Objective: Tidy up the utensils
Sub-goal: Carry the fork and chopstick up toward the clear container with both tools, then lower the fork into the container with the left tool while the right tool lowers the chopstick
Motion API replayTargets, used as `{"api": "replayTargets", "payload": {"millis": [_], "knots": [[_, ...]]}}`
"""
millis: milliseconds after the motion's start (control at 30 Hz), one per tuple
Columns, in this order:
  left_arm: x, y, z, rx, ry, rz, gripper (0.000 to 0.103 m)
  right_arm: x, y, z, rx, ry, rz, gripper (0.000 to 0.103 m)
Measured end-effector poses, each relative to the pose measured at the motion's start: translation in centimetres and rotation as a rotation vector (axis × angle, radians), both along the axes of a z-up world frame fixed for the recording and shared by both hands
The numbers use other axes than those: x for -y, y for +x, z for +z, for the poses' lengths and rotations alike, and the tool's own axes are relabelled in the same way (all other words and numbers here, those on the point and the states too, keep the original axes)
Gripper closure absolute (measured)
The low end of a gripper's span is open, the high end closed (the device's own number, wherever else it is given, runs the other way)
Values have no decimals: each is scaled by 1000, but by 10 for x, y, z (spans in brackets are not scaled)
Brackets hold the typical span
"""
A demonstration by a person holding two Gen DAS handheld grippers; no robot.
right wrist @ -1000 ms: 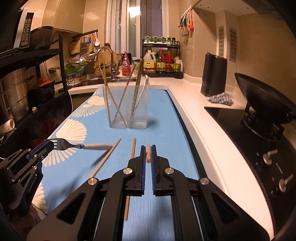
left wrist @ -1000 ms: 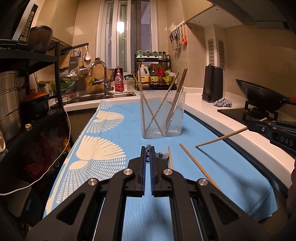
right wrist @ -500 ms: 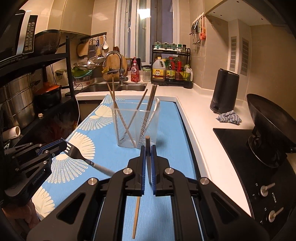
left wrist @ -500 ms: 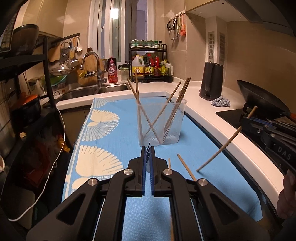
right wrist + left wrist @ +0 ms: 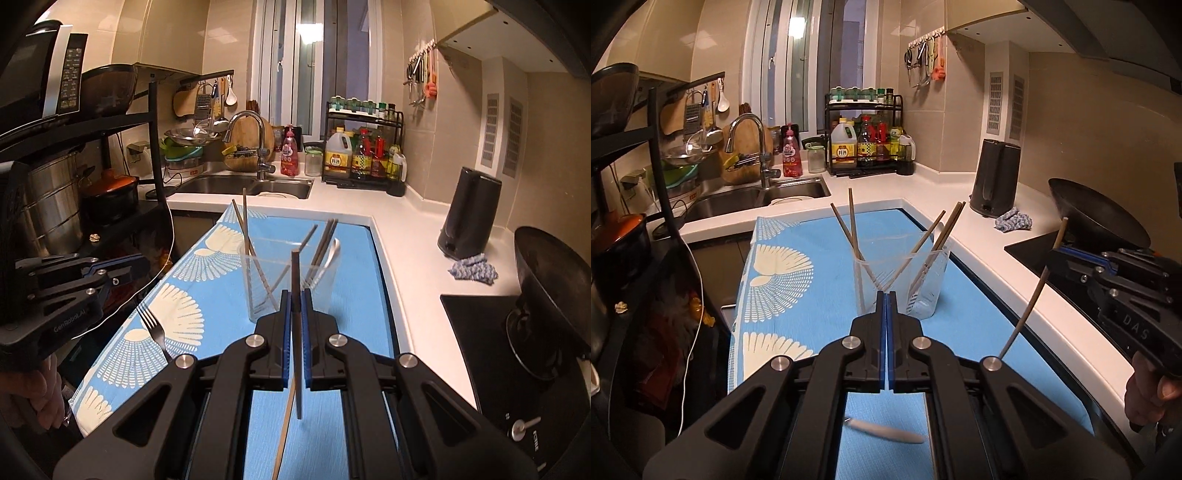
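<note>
Left wrist view: the left gripper (image 5: pixel 887 295) pinches a silver metal fork (image 5: pixel 886 431); the clear plastic cup (image 5: pixel 900 282) holds several chopsticks.

Right wrist view: the right gripper (image 5: pixel 294 295) clamps a brown wooden chopstick (image 5: pixel 295 275), and 1 more chopstick (image 5: pixel 283 432) lies on the blue patterned cloth (image 5: pixel 354 295).

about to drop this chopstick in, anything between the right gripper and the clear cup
Nothing: in the right wrist view the right gripper, shut on the chopstick, sits right before the clear cup, no object between.
</note>
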State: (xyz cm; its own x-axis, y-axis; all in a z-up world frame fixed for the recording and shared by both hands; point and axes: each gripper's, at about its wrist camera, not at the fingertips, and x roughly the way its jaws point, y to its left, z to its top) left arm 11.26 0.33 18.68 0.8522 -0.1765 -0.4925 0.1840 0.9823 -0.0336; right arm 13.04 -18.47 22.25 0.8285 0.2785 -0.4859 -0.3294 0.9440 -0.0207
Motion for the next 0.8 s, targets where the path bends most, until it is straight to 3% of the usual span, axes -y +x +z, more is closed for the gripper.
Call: {"api": "replayTargets", "payload": {"millis": [100,200,400,533,600,667,800], "knots": [[-18,5,-6,-26,-74,-29,103,3,4,1,-4,18,-2,98],[-51,7,-32,-80,-174,-35,102,5,3,-4,-7,27,1,98],[-91,18,-88,-177,-154,56,102,14,6,-23,-48,50,-19,98],[-110,28,-111,-227,-202,74,101,18,5,-31,-61,43,-24,98],[-115,35,-121,-247,-219,85,90,20,6,-33,-64,40,-28,98],[-119,43,-132,-265,-215,98,64,23,6,-33,-61,42,-33,98],[-125,60,-148,-305,-219,117,63,23,7,-33,-58,39,-28,98]]}}
